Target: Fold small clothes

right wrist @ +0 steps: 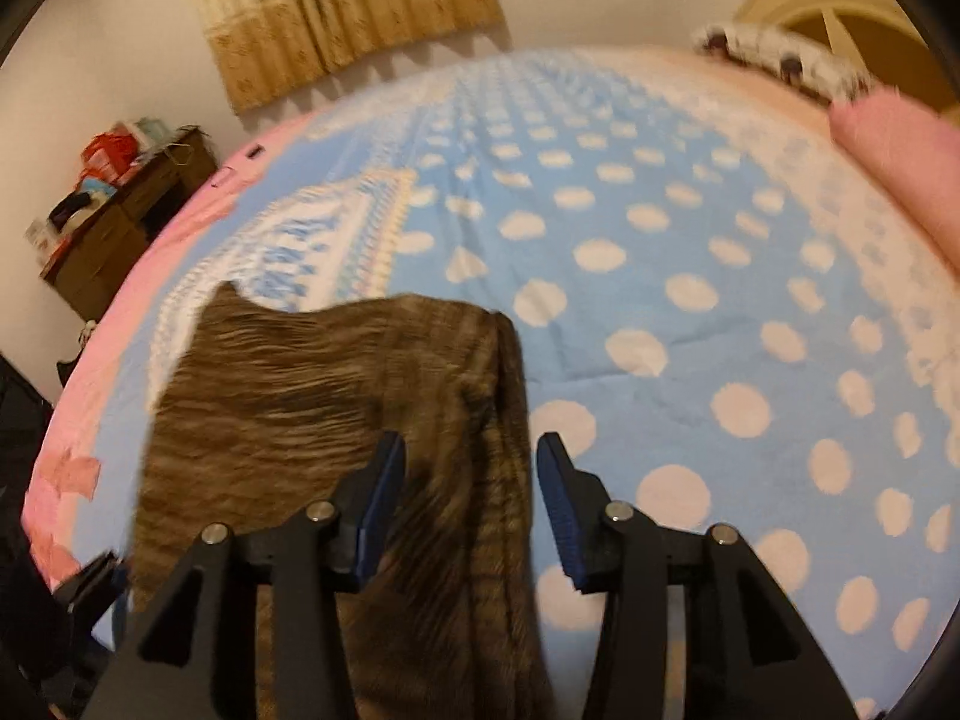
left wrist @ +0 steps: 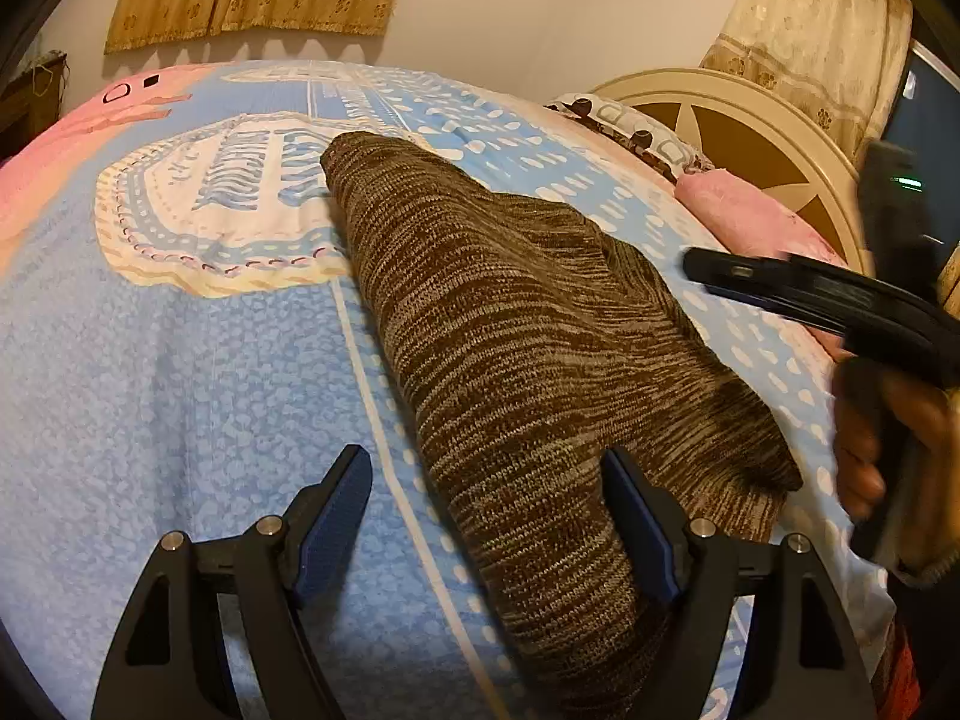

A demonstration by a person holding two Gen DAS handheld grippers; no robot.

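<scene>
A brown marled knit garment (left wrist: 528,348) lies in a long folded strip on the blue patterned bed sheet (left wrist: 180,360). My left gripper (left wrist: 483,468) hovers open over its near end; the knit runs under the right finger, and the left finger is over bare sheet. In the right wrist view the same knit garment (right wrist: 336,396) fills the lower left. My right gripper (right wrist: 471,450) stands open above its folded right edge, with the pads not pressing on the cloth. From the right edge of the left wrist view, the right gripper's finger (left wrist: 780,285) reaches in over the garment's far side, held by a hand (left wrist: 864,450).
A pink pillow (left wrist: 738,222) and a patterned pillow (left wrist: 630,126) lie by the cream headboard (left wrist: 750,138). A cluttered wooden desk (right wrist: 120,216) stands beyond the bed's left edge. Gold curtains (right wrist: 342,12) hang on the far wall. Polka-dot sheet (right wrist: 690,300) spreads to the right.
</scene>
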